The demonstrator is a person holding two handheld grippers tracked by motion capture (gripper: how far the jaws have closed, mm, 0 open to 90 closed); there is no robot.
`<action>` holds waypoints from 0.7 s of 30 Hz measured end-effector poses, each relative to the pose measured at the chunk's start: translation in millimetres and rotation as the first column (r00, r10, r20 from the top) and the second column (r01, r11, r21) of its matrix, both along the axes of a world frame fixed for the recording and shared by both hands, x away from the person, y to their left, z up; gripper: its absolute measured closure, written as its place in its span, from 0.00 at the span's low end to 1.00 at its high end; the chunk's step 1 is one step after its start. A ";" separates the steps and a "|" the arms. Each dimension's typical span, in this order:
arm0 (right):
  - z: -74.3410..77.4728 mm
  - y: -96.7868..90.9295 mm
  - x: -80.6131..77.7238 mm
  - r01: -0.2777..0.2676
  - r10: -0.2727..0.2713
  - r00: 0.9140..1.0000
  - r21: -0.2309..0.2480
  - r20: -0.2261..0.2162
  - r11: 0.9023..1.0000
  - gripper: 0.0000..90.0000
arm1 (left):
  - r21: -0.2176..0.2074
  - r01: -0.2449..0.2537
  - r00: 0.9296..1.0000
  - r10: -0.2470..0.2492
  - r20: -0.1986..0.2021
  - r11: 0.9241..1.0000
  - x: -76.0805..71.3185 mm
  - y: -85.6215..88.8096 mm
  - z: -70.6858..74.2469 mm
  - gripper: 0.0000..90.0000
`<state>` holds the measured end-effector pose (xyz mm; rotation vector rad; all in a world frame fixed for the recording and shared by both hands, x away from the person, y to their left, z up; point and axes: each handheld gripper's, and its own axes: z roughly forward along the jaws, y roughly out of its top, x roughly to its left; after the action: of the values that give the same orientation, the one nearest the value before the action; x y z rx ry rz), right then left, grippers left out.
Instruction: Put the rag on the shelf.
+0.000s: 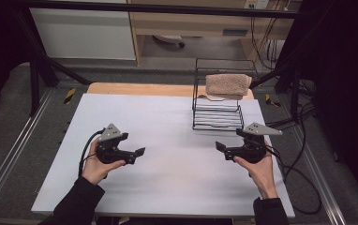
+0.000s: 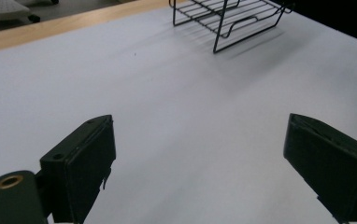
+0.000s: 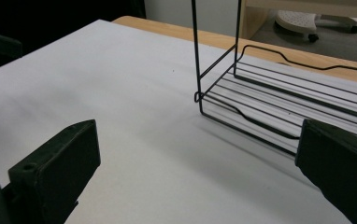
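Observation:
A black wire rack [image 1: 217,117] stands at the back right of the white table sheet [image 1: 167,117]. A folded beige towel [image 1: 227,85] lies on the rack's upper tier. My left gripper [image 1: 139,151] hovers low over the left part of the sheet, jaws pointing right. In the left gripper view my left gripper [image 2: 200,140] is open with bare sheet between its jaws and the rack [image 2: 232,18] far ahead. My right gripper [image 1: 220,146] is held just in front of the rack, jaws pointing left. In its own view my right gripper [image 3: 197,154] is open and empty, with the rack's lower shelf [image 3: 284,93] close by.
A wooden tabletop strip [image 1: 139,89] borders the sheet at the back. Black cables [image 1: 303,173] trail off the table's right side. Dark frame poles [image 1: 34,79] stand at both back corners. A chair base [image 1: 167,40] rests on the floor behind.

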<state>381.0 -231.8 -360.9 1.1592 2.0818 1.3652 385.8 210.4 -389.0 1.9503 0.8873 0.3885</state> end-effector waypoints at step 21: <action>-70.8 -12.7 -23.4 -0.092 0.088 0.989 -0.030 -0.115 0.995 0.01 | 0.060 -0.040 0.998 0.042 -0.045 0.997 -28.3 56.1 -48.4 0.07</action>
<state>357.6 -244.5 -431.7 1.1667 2.2544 1.3253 357.5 266.5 -437.4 2.0050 0.9563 0.3996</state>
